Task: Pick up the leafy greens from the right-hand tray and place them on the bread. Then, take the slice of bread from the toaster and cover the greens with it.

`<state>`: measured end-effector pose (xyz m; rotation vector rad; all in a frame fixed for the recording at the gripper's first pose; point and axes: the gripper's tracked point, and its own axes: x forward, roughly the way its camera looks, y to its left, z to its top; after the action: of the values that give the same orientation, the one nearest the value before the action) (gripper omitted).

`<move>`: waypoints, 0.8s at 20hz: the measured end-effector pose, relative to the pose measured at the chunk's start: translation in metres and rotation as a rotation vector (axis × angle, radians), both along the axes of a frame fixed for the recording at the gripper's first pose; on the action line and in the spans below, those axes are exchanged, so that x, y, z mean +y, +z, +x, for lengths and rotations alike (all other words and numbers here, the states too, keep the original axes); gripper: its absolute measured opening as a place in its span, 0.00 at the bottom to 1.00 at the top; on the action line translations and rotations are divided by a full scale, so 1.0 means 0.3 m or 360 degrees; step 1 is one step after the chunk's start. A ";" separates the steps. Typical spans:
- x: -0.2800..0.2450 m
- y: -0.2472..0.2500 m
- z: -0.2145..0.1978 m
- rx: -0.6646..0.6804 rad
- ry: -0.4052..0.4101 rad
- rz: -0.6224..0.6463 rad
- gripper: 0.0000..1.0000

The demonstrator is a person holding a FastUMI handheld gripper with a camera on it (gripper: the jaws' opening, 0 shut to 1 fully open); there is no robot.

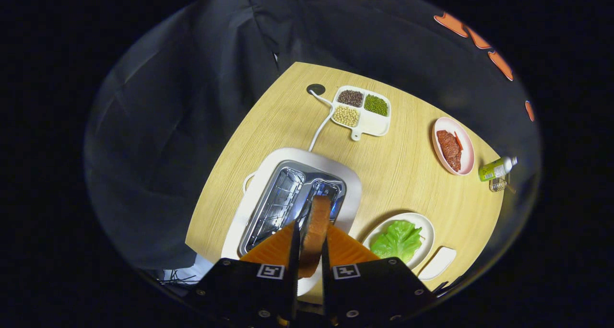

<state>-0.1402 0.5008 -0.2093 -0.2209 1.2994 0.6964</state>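
Across the middle of the scene spreads a round wooden table [407, 174], seen from above. Nearest the gripper on it stands a white toaster [307, 174] with two open slots, a white cord [322, 122] running from it toward a dark round port in the tabletop. The gripper [310, 241] hangs over the toaster's near right corner, its two fingers closed on a slice of bread [316, 232] held upright on edge between them, one finger pressing each face; the slice's top reaches beyond the fingertips, over the right-hand slot.

Just right of the fingers sits a white plate [427, 232] holding the leafy greens [398, 241], a single ruffled green leaf lying flat; whether bread lies beneath it cannot be told. A small white flat piece [439, 263] lies beside that plate at the table's edge.

Beyond the toaster is a white divided dish [371, 124] with a handle: dark grains, green beans and pale beans each fill one compartment, and the fourth is bare. Farther right, a pink oval plate [467, 150] carries a red slab of meat [450, 148]. Near it at the table's rim lies a small green bottle [496, 169] on its side.
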 end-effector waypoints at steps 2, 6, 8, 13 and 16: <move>-0.012 0.008 -0.006 0.0028 -0.0029 0.0030 0.17; -0.029 0.051 -0.006 0.0072 -0.0083 0.0159 0.13; -0.049 0.088 0.003 0.0077 -0.0104 0.0234 0.12; -0.122 0.202 0.029 0.0119 -0.0180 0.0447 0.09; -0.207 0.258 0.059 0.0128 -0.0239 0.0552 0.09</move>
<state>-0.1225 0.4388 -0.1318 0.1860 1.2348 0.7944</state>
